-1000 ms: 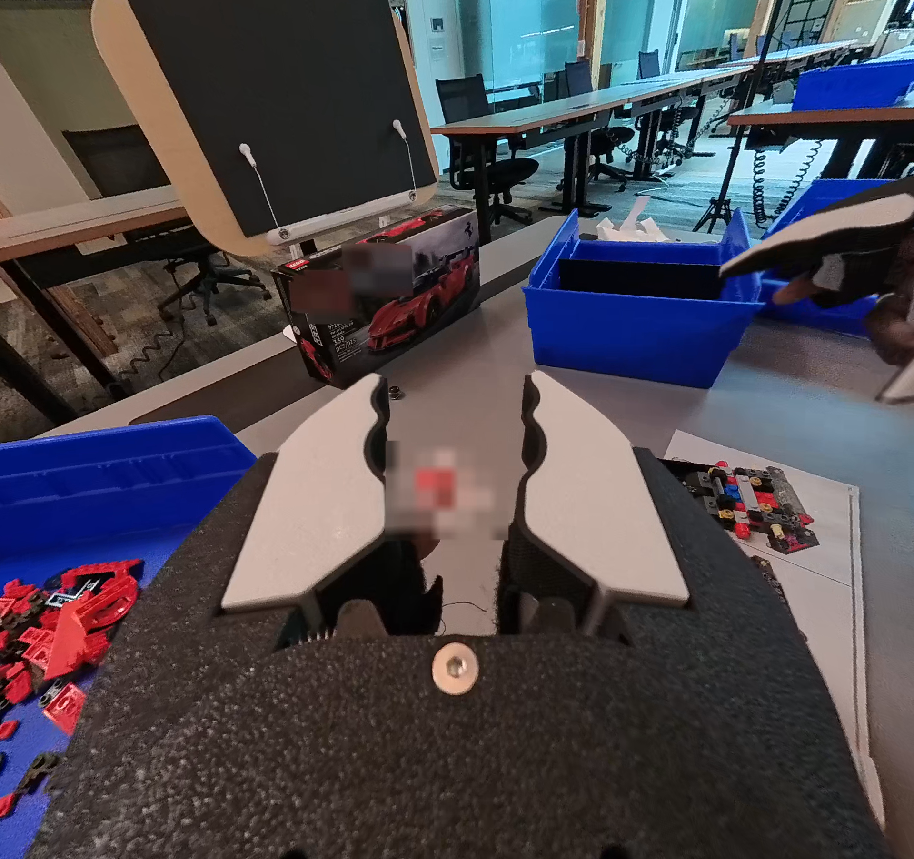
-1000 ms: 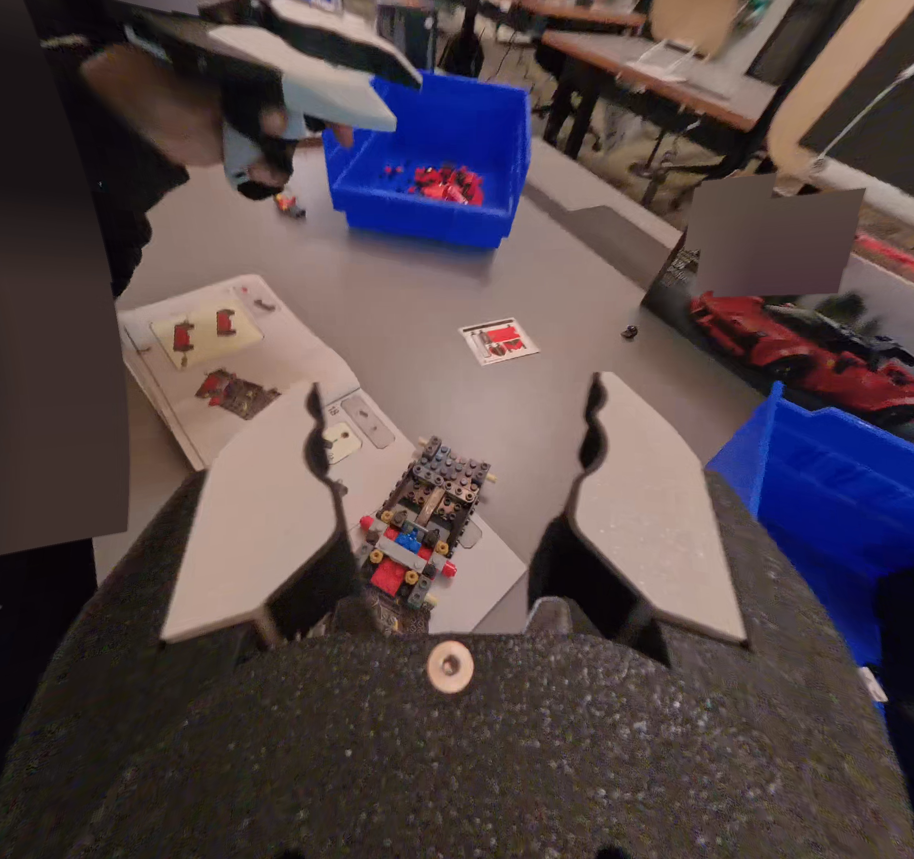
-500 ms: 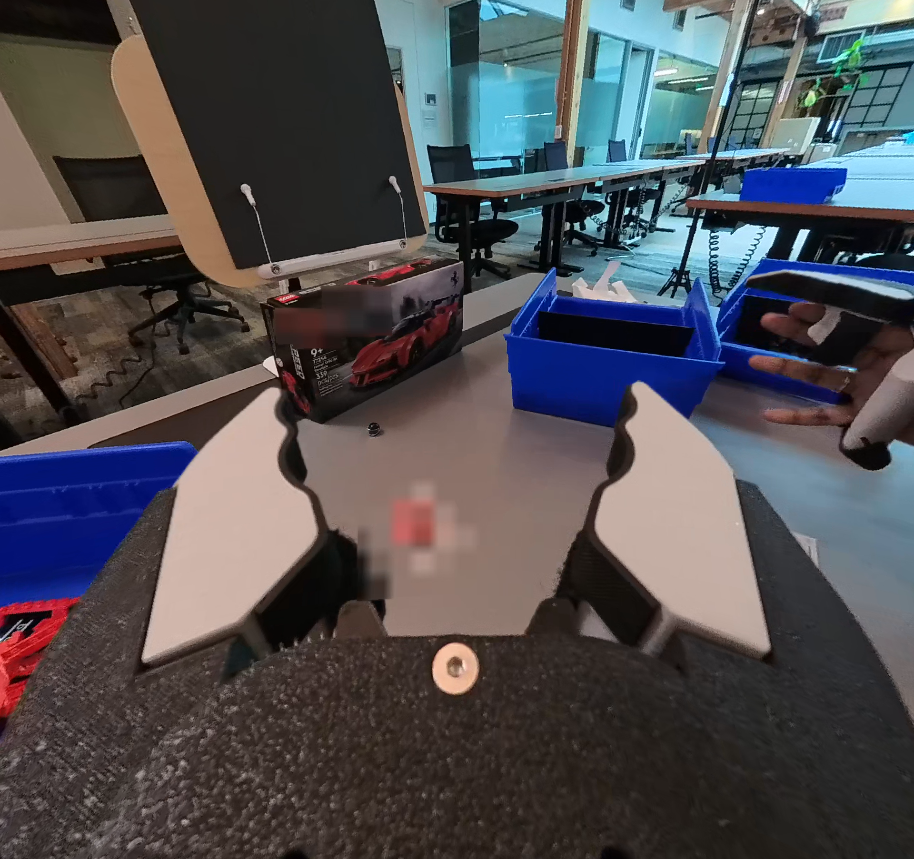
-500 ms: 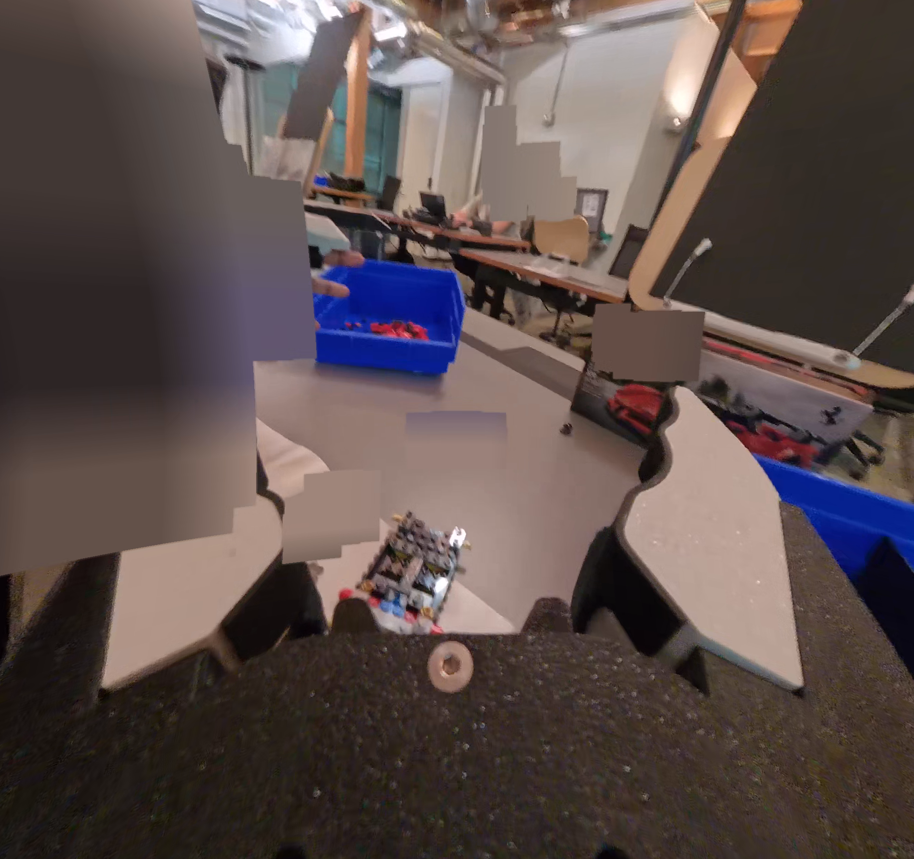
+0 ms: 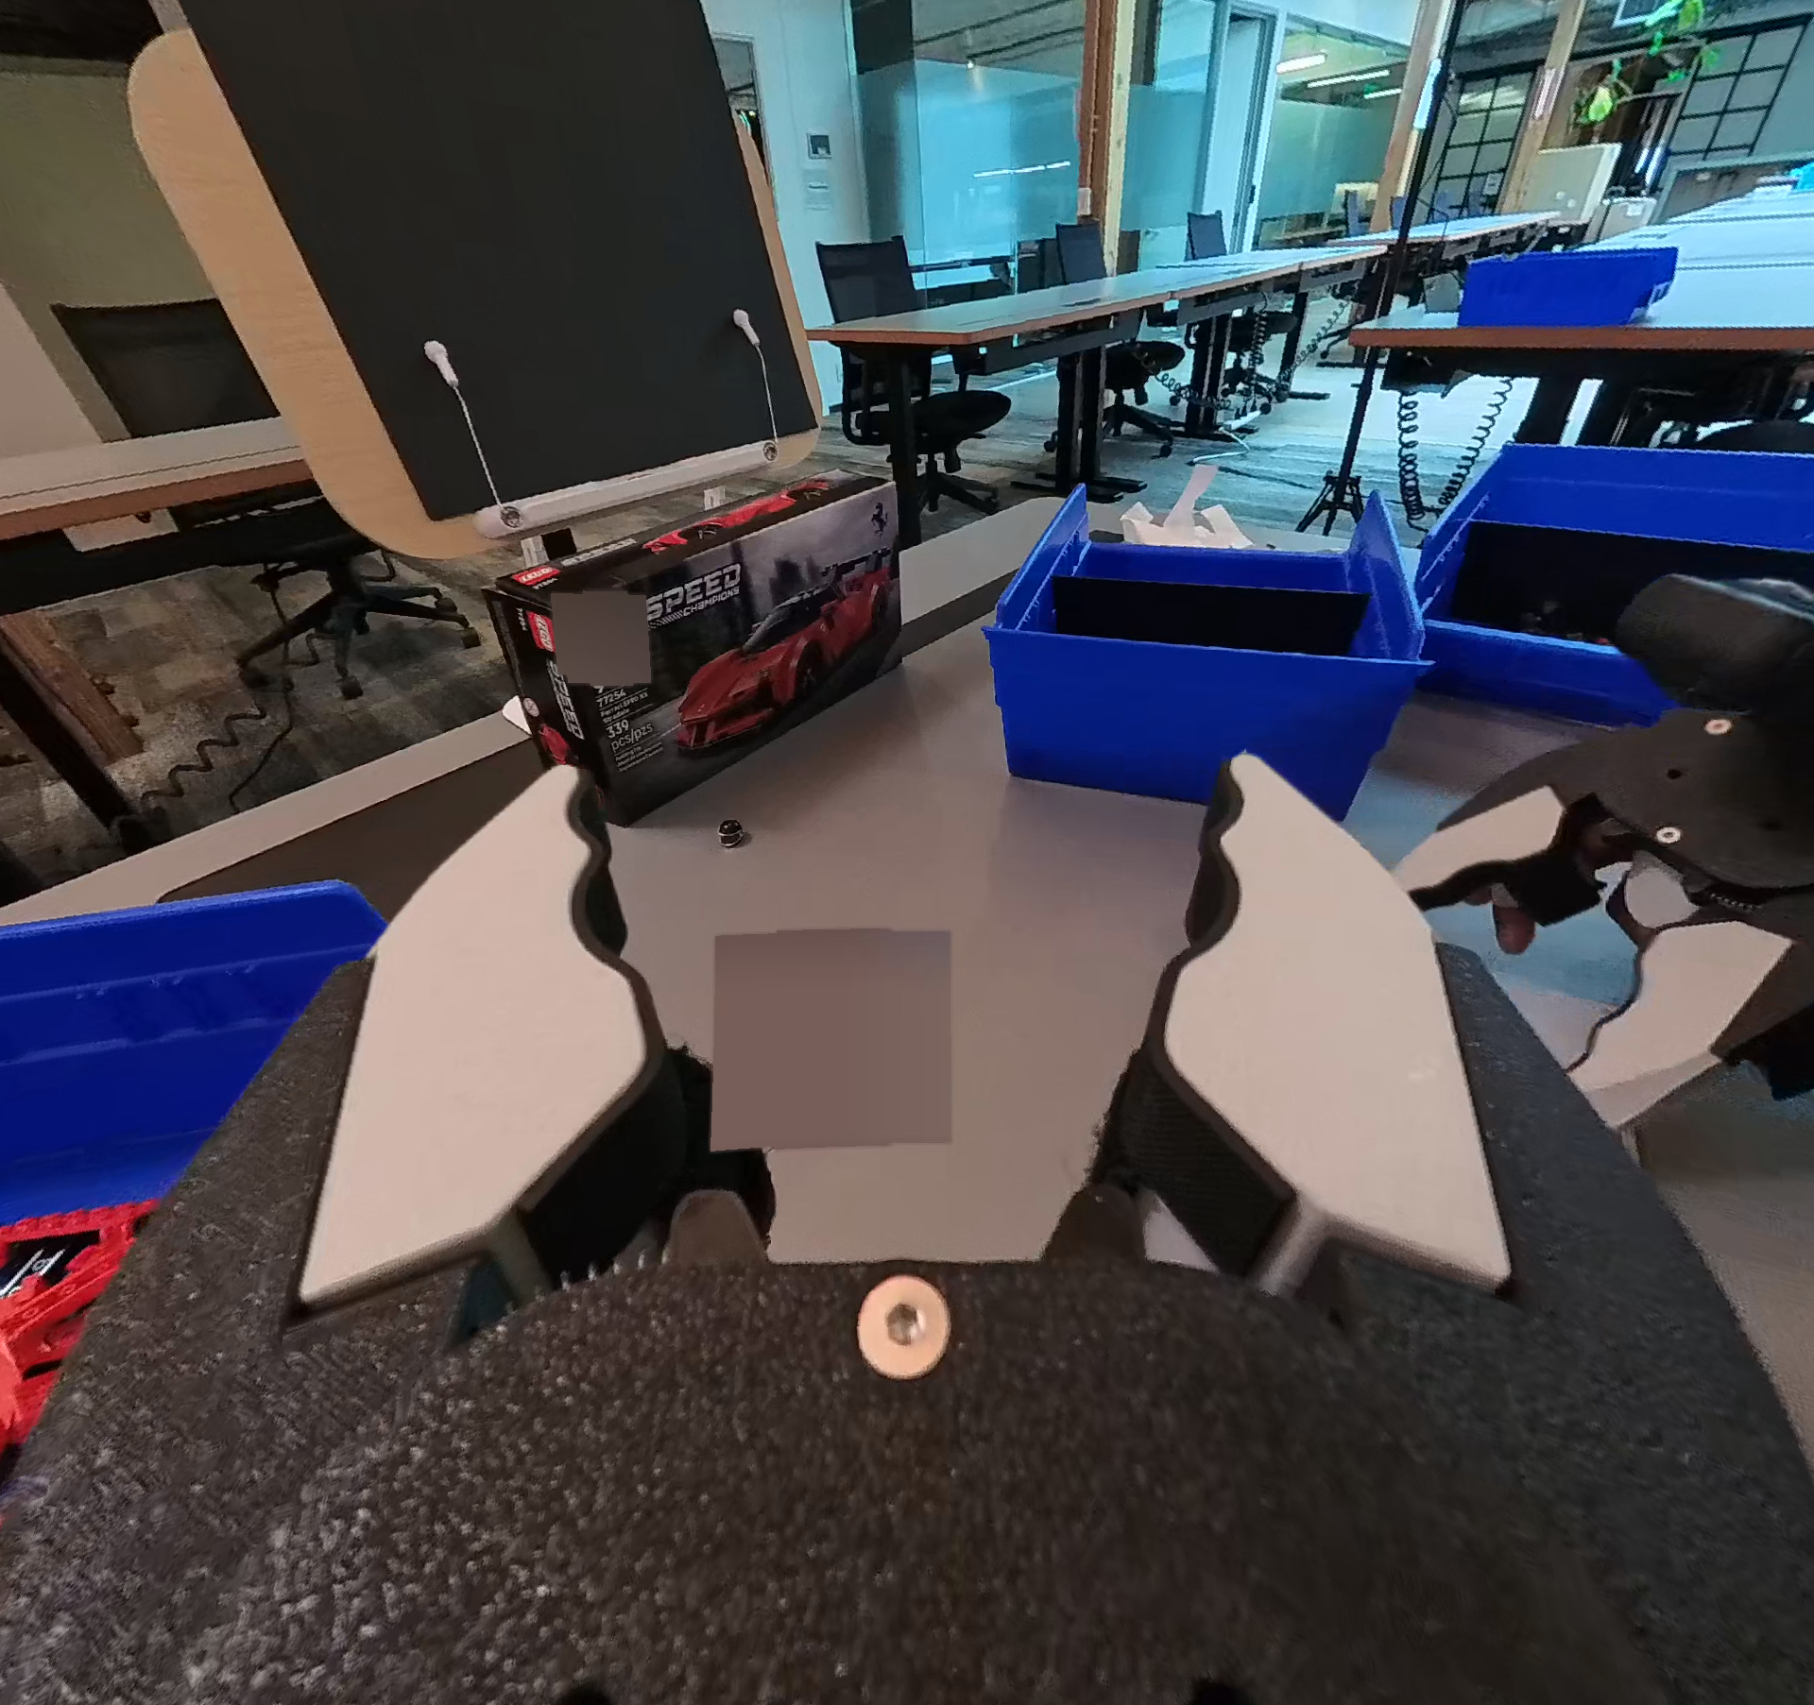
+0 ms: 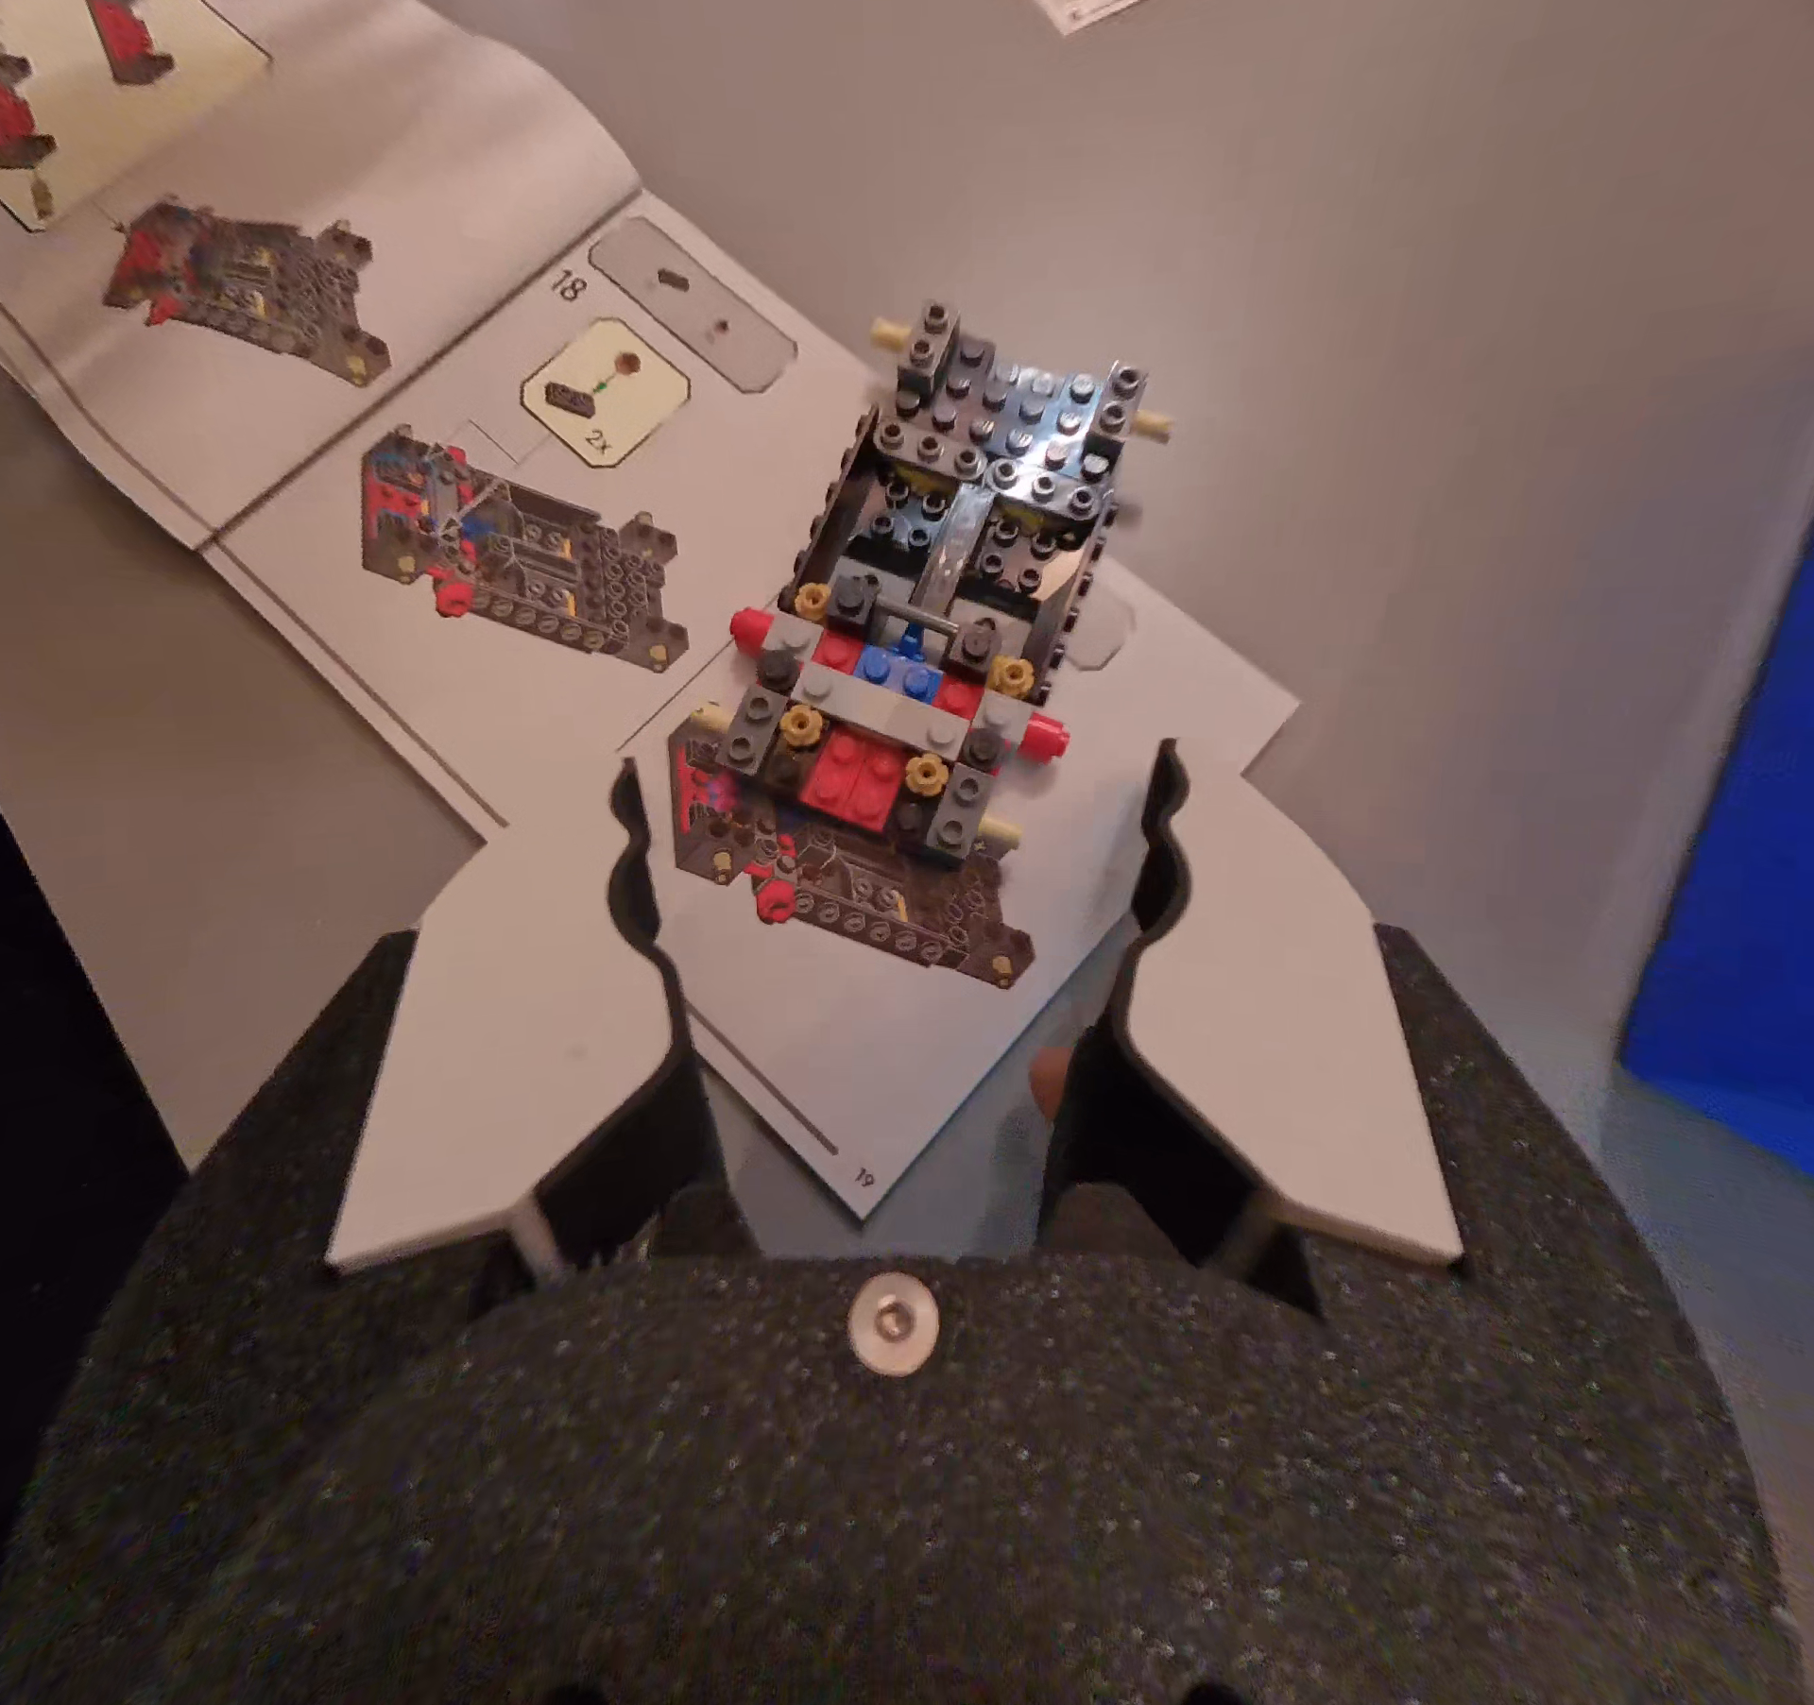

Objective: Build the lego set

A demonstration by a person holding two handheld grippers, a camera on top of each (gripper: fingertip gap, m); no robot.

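Jaws of the right gripper (image 6: 898, 858) spread, empty, above the half-built car chassis (image 6: 942, 618) lying on the open instruction booklet (image 6: 471, 441); left gripper (image 5: 898, 912) also spread and empty over bare surface (image 5: 883, 873). Probably a grasp comes next: straddle the chassis sides squarely, close gently, keep off the axle pins.

glossy plastic lego chassis (image 6: 947, 618), matt paper booklet (image 6: 412, 304)

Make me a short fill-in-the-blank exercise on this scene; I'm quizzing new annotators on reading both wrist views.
1. The half-built lego car rests on the open ____.
2. The right hand-held gripper, poised over the car, is ____.
3. The left hand-held gripper holds ____.
4. The bins on the table are coloured ____.

Missing words: instruction booklet; open; nothing; blue.
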